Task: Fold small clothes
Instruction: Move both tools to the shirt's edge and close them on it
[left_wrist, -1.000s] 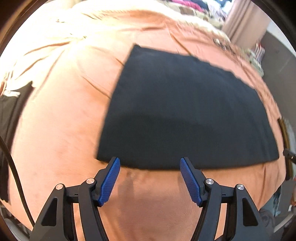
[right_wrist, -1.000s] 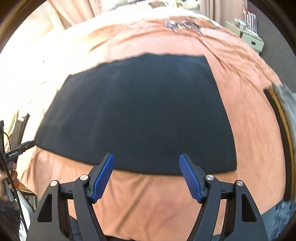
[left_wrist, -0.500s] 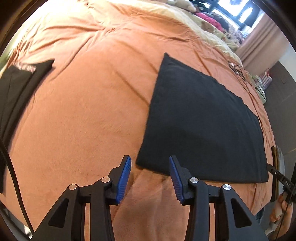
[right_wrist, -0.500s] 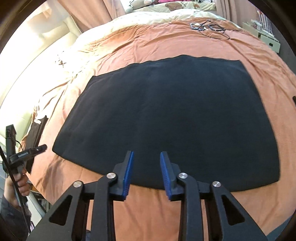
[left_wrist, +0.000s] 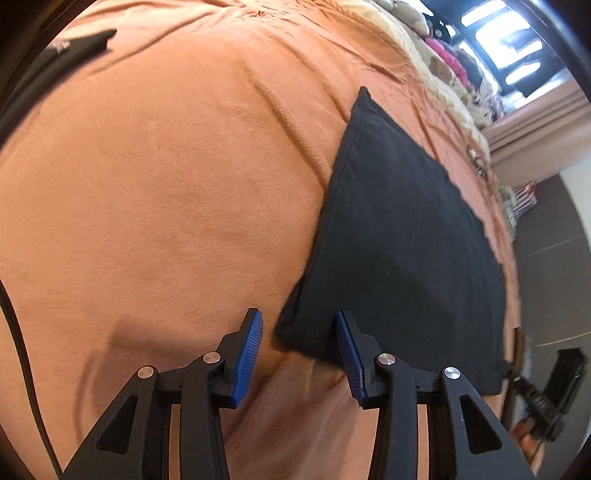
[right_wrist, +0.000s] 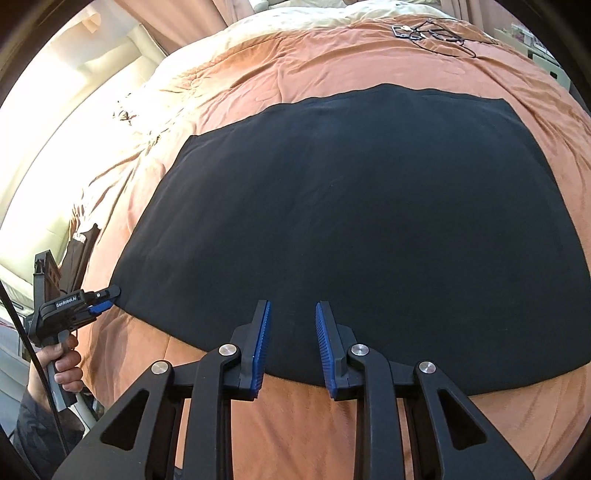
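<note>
- Spread flat on an orange bedspread (right_wrist: 332, 62): a black cloth (right_wrist: 369, 221), near edge at both tools.
- Left gripper (left_wrist: 299, 343) parted, straddling the cloth's near left corner, pads clear of the fabric.
- Right gripper (right_wrist: 291, 343) closing, jaws not yet pinching, over the near hem.
- Far back: tangled cables (right_wrist: 432, 33).

A black cloth (left_wrist: 402, 240) is spread flat on an orange blanket (left_wrist: 166, 184). Its near corner is seen between the parted blue pads of the left gripper (left_wrist: 298, 347) at 6 o'clock.
</note>
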